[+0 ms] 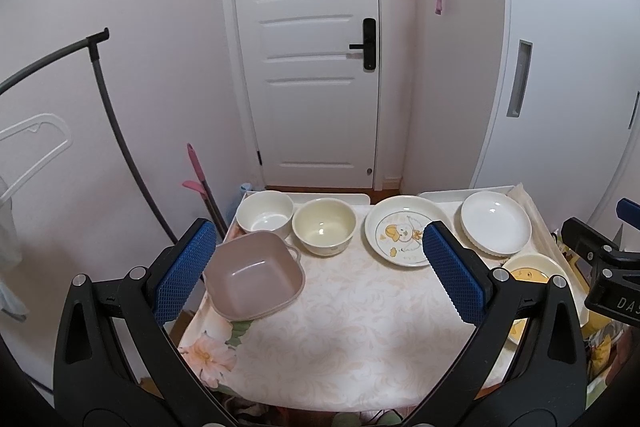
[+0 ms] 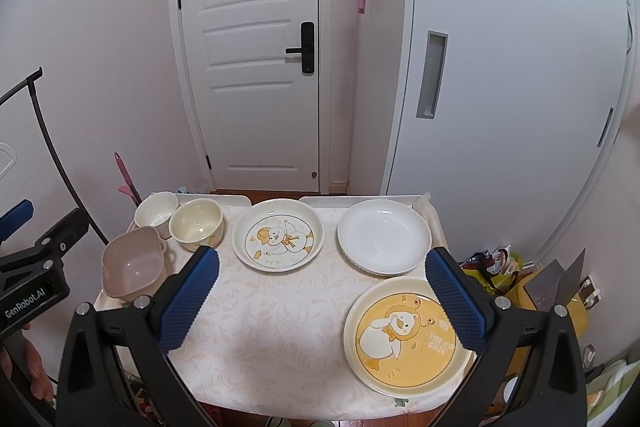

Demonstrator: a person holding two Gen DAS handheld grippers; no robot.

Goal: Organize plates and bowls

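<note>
On the small table (image 1: 352,327) stand a pink square bowl (image 1: 254,277) at the left, a white bowl (image 1: 265,213) and a cream bowl (image 1: 324,225) behind it, a white duck plate (image 1: 404,235) in the middle, a plain white plate (image 1: 495,222) at the back right and a yellow duck plate (image 2: 406,337) at the front right. My left gripper (image 1: 320,271) is open and empty above the table's front. My right gripper (image 2: 322,301) is open and empty, its right finger over the yellow plate's edge. The same bowls show in the right wrist view: pink (image 2: 134,265), white (image 2: 156,213), cream (image 2: 196,223).
A white door (image 1: 312,59) and a sliding door (image 2: 500,87) stand behind the table. A grey rack pole (image 1: 116,143) and a pink mop handle (image 1: 200,179) are at the left. Bags and clutter (image 2: 500,267) lie at the table's right. White trays (image 2: 360,201) line the table's back edge.
</note>
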